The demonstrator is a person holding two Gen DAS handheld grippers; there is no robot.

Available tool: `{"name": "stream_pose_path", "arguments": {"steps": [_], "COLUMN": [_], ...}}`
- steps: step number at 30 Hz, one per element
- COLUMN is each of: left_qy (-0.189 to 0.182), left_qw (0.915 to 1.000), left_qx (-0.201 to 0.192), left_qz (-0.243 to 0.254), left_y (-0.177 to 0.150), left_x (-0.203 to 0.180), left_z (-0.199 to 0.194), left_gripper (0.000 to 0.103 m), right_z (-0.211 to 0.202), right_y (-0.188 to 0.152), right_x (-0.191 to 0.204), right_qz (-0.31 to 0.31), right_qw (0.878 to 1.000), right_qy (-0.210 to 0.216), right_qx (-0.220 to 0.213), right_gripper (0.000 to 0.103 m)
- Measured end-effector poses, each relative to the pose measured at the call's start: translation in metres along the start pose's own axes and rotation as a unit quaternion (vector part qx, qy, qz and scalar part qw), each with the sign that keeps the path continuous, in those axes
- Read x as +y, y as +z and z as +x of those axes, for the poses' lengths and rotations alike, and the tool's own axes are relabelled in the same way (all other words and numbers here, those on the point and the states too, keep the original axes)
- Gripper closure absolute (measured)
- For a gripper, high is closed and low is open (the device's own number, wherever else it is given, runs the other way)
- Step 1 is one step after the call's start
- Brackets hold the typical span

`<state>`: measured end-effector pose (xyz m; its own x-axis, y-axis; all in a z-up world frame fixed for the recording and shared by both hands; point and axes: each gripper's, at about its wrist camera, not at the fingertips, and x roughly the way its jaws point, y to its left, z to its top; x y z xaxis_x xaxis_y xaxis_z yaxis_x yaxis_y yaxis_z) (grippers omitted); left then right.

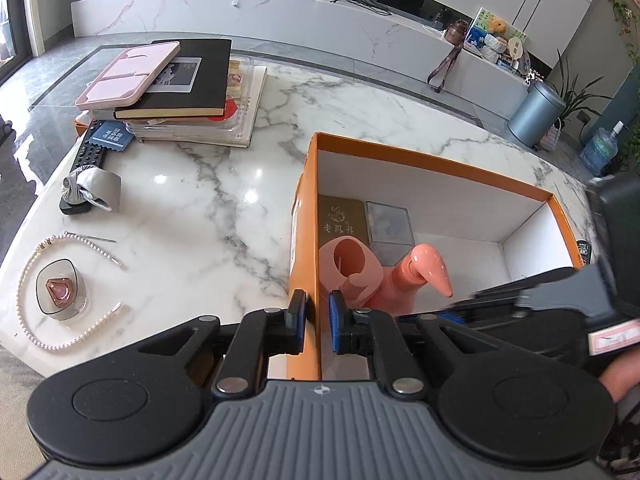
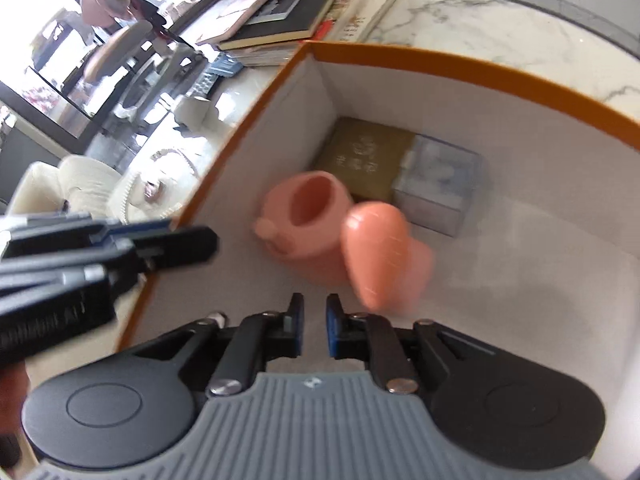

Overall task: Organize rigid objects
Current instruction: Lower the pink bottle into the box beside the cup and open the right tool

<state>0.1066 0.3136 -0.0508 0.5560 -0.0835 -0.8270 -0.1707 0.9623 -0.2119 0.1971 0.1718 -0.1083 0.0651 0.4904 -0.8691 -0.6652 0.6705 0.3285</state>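
Orange box (image 1: 310, 216) is being pinched at its 9 o'clock wall by the left hand-held gripper (image 1: 317, 326); right hand-held gripper (image 2: 314, 330) is hovering inside, seemingly empty, fingers slightly parted, beside the pink pump bottle (image 2: 372, 248).

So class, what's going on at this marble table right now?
A person with two handheld grippers is tidying items into an orange cardboard box with a white inside. The left gripper straddles the box's near wall, one finger on each side, seemingly steadying it. The right gripper hangs empty just inside the box. A pink pump bottle, a gold flat case and a clear plastic cube already lie inside. A pearl headband waits on the table.
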Motion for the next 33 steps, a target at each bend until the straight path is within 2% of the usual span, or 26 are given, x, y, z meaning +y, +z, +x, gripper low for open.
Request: {"name": "stream_pose_path", "arguments": {"steps": [1,5,8,13,21,24,30,33], "left_qy": [0.0,0.002,0.003,0.006,0.015,0.019,0.05,0.036], "left_qw": [1.0,1.0,1.0,1.0,0.9998,0.9998,0.9967,0.9954], "left_qx": [0.0,0.001,0.002,0.004,0.004,-0.006,-0.054,-0.077], "left_qz": [0.0,0.002,0.003,0.007,0.012,0.01,0.036,0.044], "left_y": [0.0,0.0,0.0,0.001,0.001,0.001,0.004,0.007], "left_x": [0.0,-0.001,-0.001,-0.003,-0.006,-0.008,-0.031,-0.05], "left_z": [0.0,0.0,-0.001,-0.001,-0.002,-0.007,-0.035,-0.051], "left_gripper": [0.09,0.09,0.09,0.09,0.09,0.09,0.09,0.09], "right_z": [-0.004,-0.01,-0.01,-0.008,-0.002,-0.01,-0.043,-0.07], "right_y": [-0.003,-0.009,-0.006,-0.002,0.004,0.001,-0.014,-0.029], "right_x": [-0.003,-0.016,-0.022,-0.021,-0.022,-0.022,-0.016,-0.017], "right_qz": [-0.004,-0.01,-0.012,-0.035,-0.017,-0.008,-0.013,-0.003], "right_qw": [1.0,0.999,0.999,0.997,0.998,0.998,0.996,0.993], "right_qy": [-0.013,-0.045,-0.044,-0.062,-0.06,-0.044,-0.065,-0.07], "right_qx": [0.001,-0.006,-0.02,-0.036,-0.033,-0.037,-0.066,-0.098], "right_gripper": [0.074,0.073,0.081,0.081,0.083,0.081,0.081,0.081]}}
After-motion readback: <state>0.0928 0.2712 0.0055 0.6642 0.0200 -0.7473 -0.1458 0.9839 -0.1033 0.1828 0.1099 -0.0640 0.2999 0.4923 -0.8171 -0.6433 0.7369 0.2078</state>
